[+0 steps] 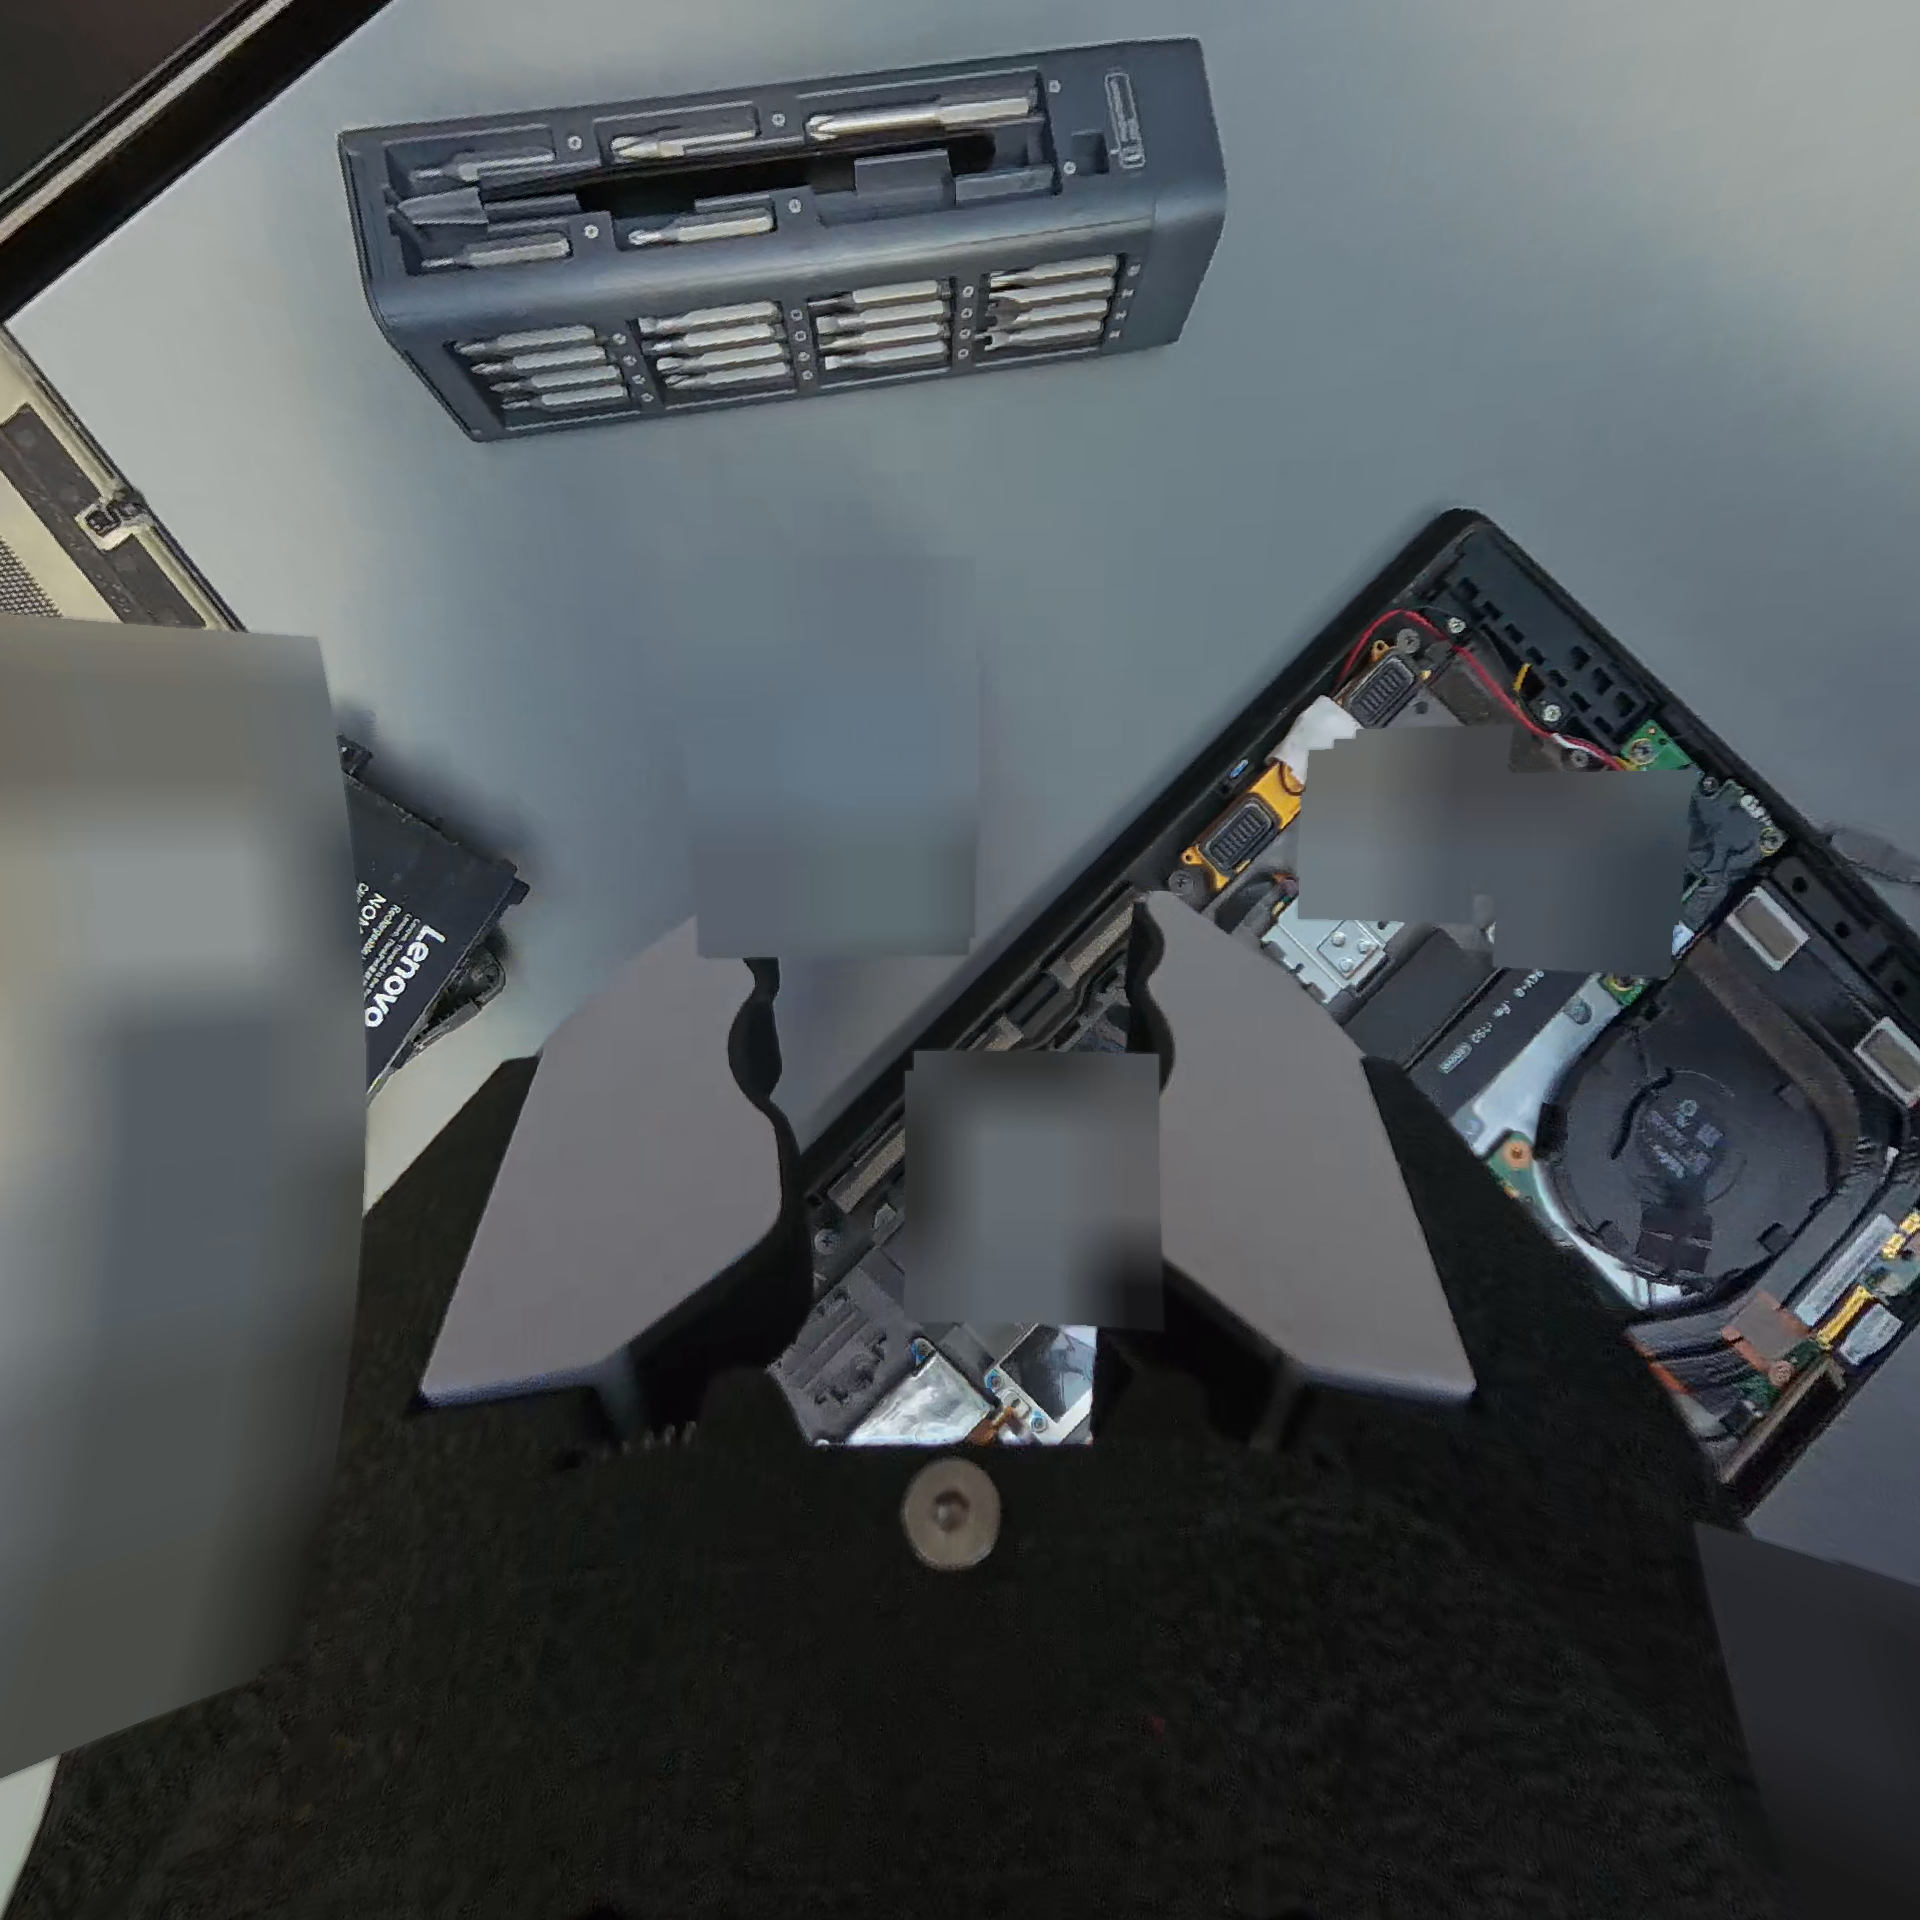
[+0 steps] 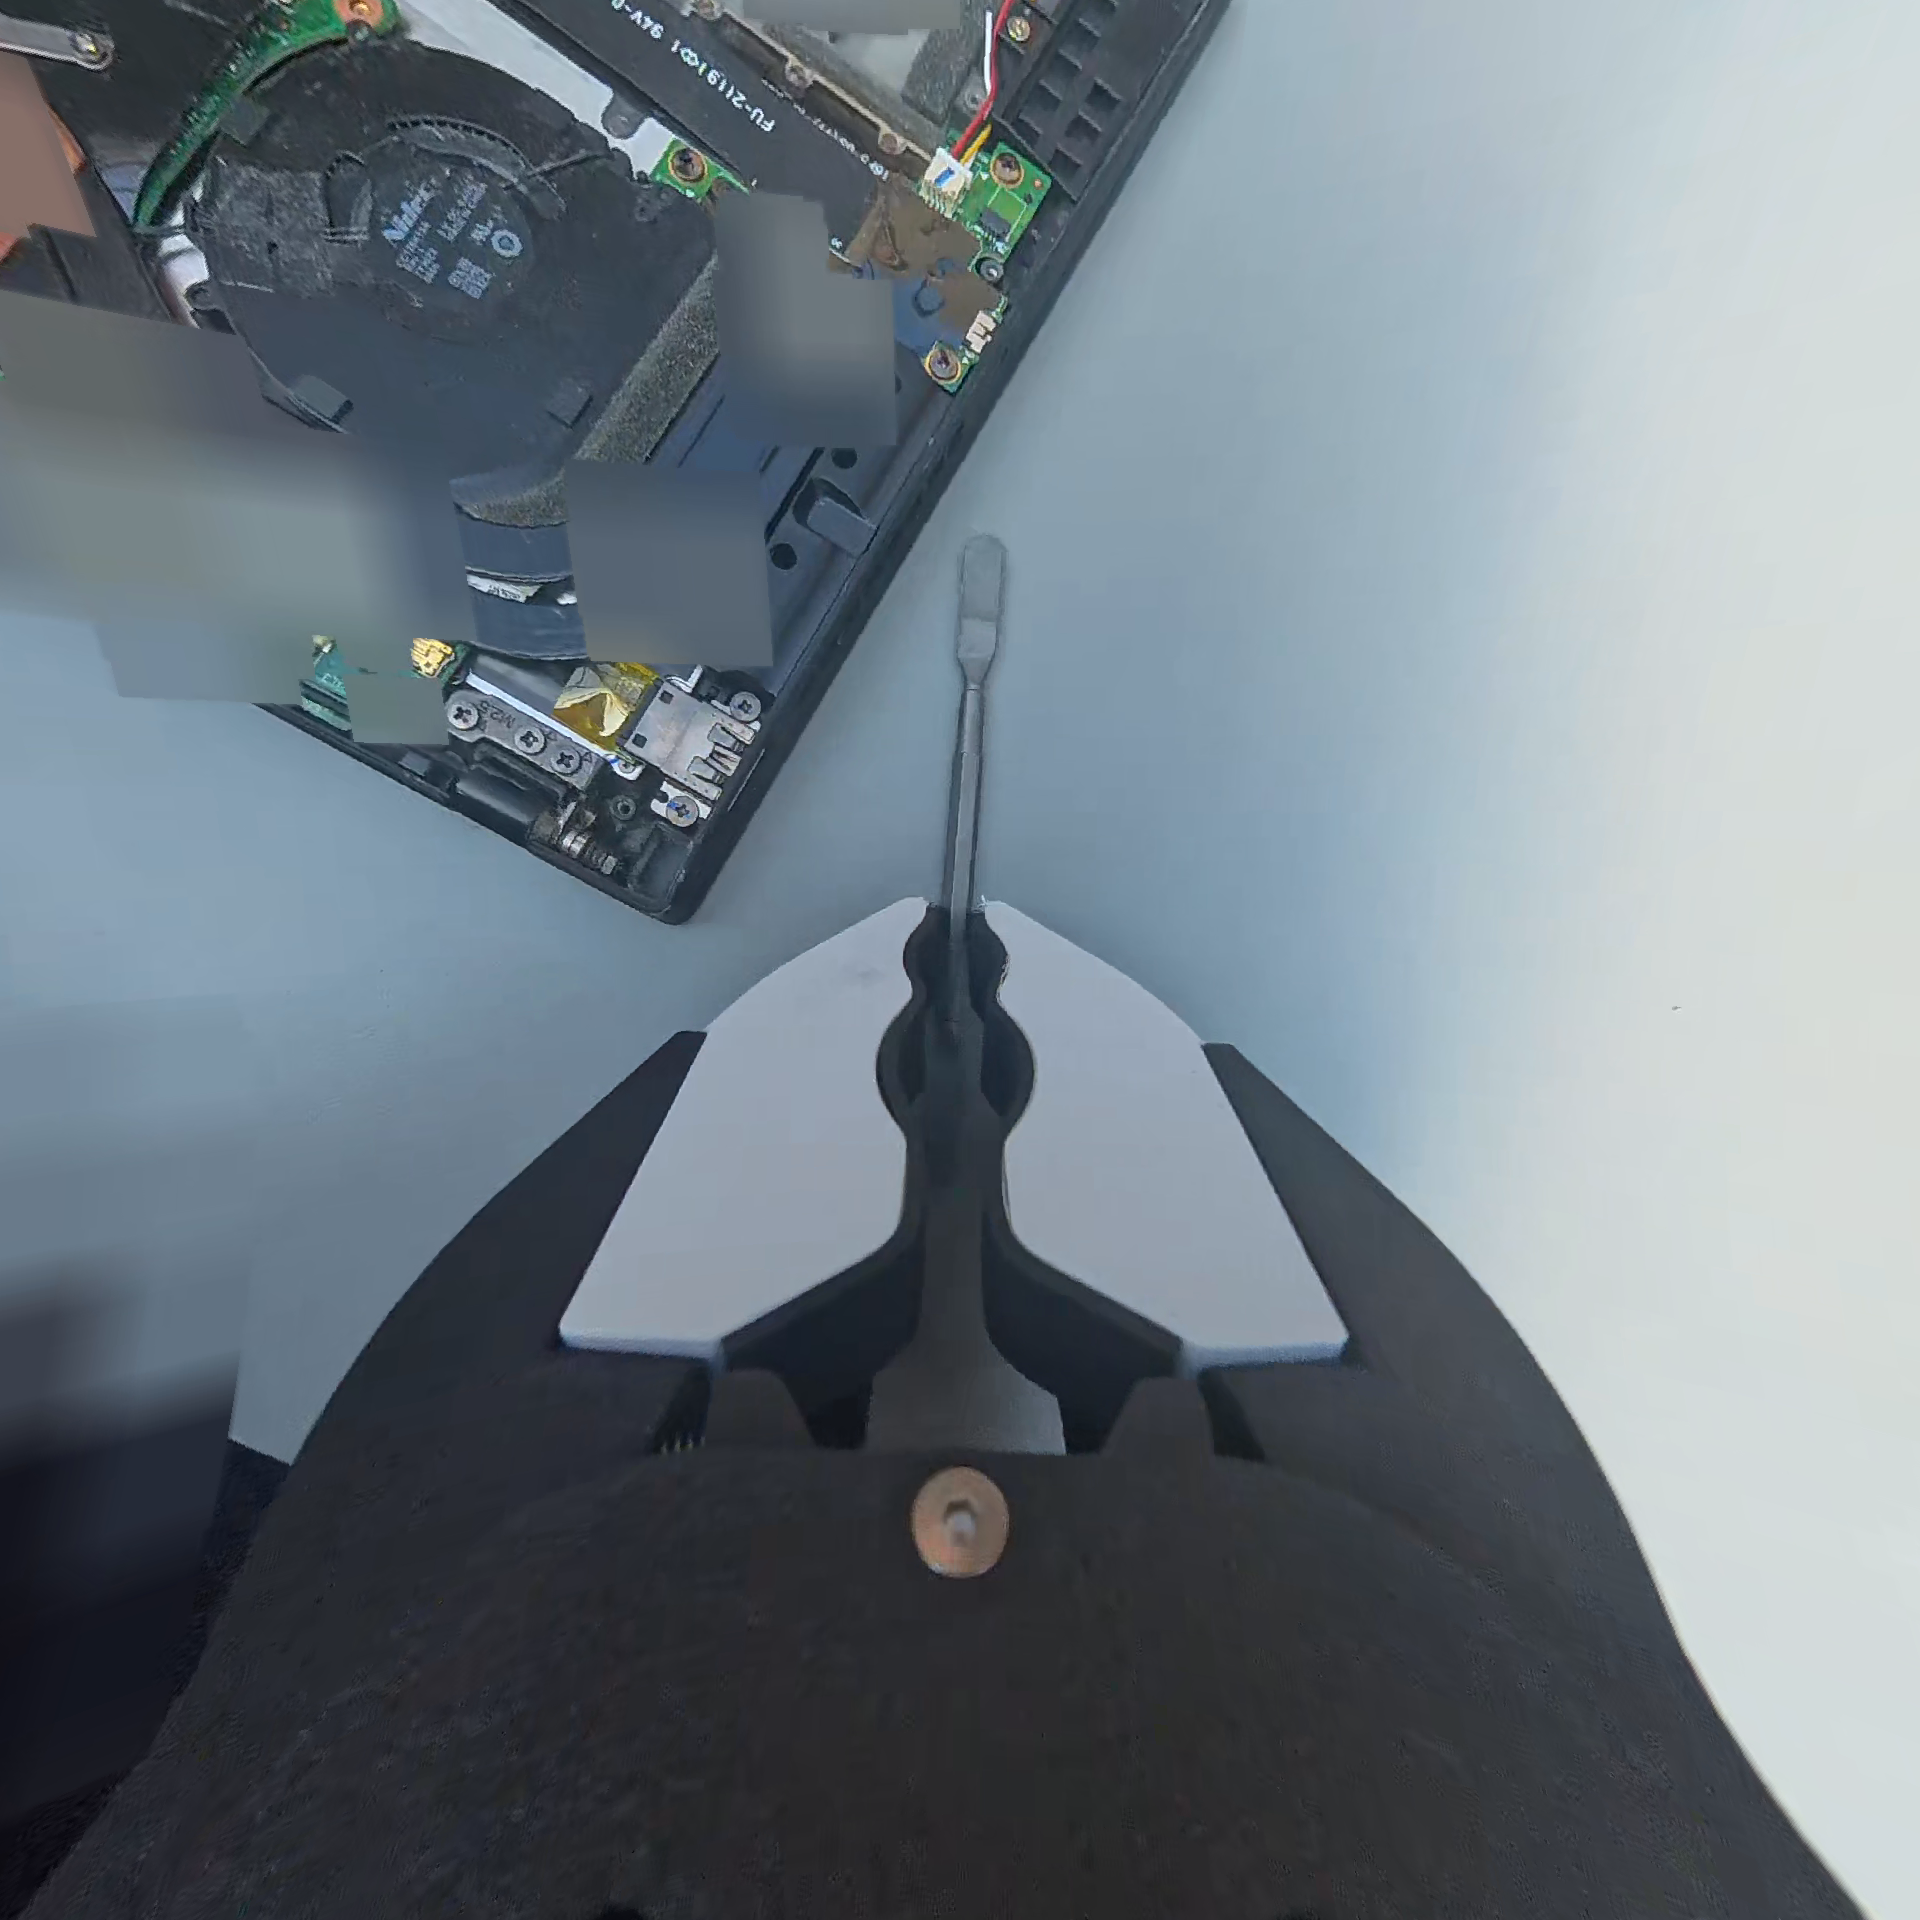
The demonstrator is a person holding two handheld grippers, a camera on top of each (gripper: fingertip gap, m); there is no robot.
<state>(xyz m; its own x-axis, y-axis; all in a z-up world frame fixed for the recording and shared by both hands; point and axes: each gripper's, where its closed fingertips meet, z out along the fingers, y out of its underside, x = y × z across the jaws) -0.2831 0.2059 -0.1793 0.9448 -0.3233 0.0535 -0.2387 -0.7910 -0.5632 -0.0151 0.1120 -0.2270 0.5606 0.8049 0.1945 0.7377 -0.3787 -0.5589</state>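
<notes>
Right tool (image 2: 961, 914) is clamped tight on a slim metal spudger (image 2: 971, 727), its flat tip poking forward over the pale tabletop (image 2: 1455, 623). Just beside that tip sits the opened laptop (image 2: 727, 810), its near corner angled toward the tool, with the black fan (image 2: 436, 239) and small green boards exposed inside.

Right gripper (image 2: 961, 914): matt black body with a grainy, printed-looking texture, smooth pale grey finger faces (image 2: 1143, 1143), dull brass-toned metal screw behind them. Clamped between the fingers: slim brushed-metal spudger (image 2: 971, 727), flat satin blade at the tip. Ahead-left, opened laptop (image 2: 790, 665): matt black plastic frame, foam strips, bare metal brackets. Left gripper (image 1: 961, 956), same finish. Far ahead of it, bit case (image 1: 1174, 208): matt dark grey plastic, shiny steel bits. Table (image 1: 1455, 364): smooth, matt, pale grey.
</notes>
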